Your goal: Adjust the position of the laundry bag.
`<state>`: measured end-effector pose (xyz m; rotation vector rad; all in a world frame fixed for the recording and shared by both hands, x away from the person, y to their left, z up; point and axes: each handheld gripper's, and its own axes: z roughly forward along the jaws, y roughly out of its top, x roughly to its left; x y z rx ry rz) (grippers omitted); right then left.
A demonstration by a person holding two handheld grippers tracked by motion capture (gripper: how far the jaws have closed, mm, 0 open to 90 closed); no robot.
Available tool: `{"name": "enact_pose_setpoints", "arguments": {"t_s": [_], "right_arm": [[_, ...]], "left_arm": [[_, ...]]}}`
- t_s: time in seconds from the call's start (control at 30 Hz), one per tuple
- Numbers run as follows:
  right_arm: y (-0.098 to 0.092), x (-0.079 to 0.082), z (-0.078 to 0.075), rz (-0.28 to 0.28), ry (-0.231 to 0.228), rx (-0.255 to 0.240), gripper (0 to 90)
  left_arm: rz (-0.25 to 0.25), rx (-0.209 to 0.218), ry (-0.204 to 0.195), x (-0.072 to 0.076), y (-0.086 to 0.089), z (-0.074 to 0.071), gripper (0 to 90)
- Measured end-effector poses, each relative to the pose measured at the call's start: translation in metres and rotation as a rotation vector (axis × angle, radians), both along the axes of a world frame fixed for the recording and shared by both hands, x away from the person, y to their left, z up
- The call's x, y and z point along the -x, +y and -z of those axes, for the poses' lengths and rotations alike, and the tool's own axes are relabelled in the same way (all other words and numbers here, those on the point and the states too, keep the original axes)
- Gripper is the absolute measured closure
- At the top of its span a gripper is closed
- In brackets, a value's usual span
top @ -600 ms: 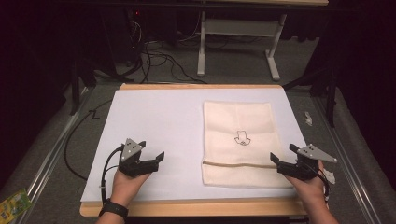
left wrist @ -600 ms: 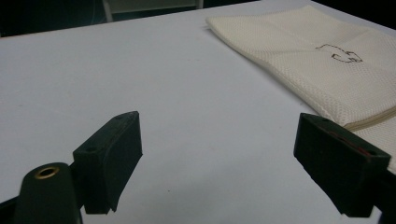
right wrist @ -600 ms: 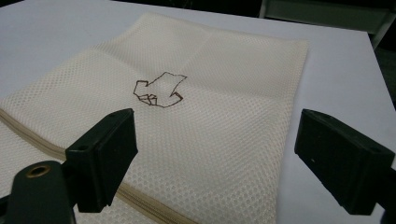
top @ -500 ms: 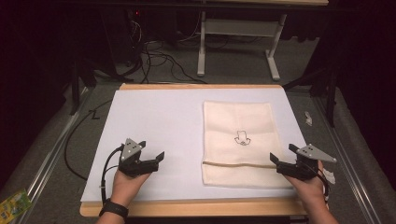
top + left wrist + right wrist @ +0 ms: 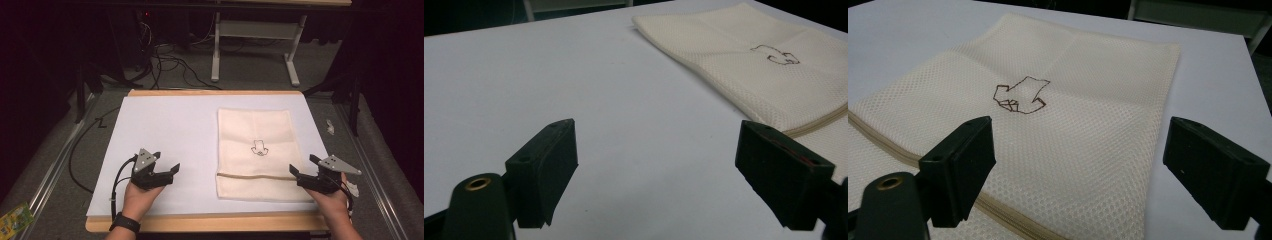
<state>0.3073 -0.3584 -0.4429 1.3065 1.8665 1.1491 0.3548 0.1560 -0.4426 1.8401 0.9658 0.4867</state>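
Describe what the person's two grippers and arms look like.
Both the left gripper and the right gripper are black, with two blocky jaws and a grey three-cornered plate on top. A black cable trails from the left one. The left wrist wears a black band. No sleeves are visible.

Your left tongs (image 5: 656, 165) hang wide apart over the bare white desk (image 5: 574, 85), holding nothing. The cream mesh bag (image 5: 764, 65) lies flat beyond the right jaw.
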Motion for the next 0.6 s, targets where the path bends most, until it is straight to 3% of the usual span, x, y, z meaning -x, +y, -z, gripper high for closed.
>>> {"name": "enact_pose_setpoints", "arguments": {"t_s": [0.23, 0.53, 0.6], "right_arm": [[-0.004, 0.001, -0.001, 0.005, -0.005, -0.004, 13.5], [-0.009, 0.005, -0.005, 0.011, -0.023, -0.008, 14.0], [-0.011, 0.005, -0.005, 0.019, -0.025, -0.007, 14.2]], "left_arm": [[0.003, -0.016, -0.027, 0.002, -0.005, -0.001, 17.7], [0.031, -0.032, -0.02, 0.005, -0.015, 0.001, 17.0], [0.034, -0.018, -0.011, 0.004, -0.02, 0.001, 17.0]]}}
